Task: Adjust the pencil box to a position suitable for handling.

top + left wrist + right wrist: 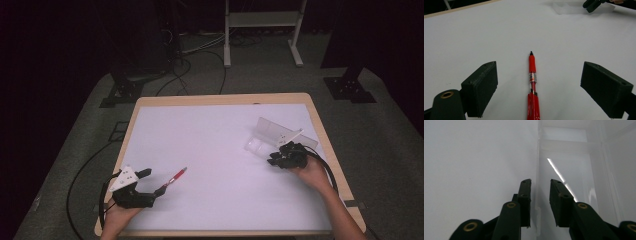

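white tabletop (215, 150), grey floor; left gripper (539, 90) spread around red plastic pen (532, 82); right gripper (540, 195) narrowed astride clear plastic box (574, 170) wall, not touching.

clear glossy plastic case (574, 170), red plastic pen (533, 85)

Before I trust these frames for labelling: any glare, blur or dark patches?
High view: floor and backdrop very dark, table evenly lit, soft overall. Left gripper view: red pen sharp, clear box far off and washed out. Right gripper view: a bright glare streak on the clear box, whose see-through walls are hard to trace.
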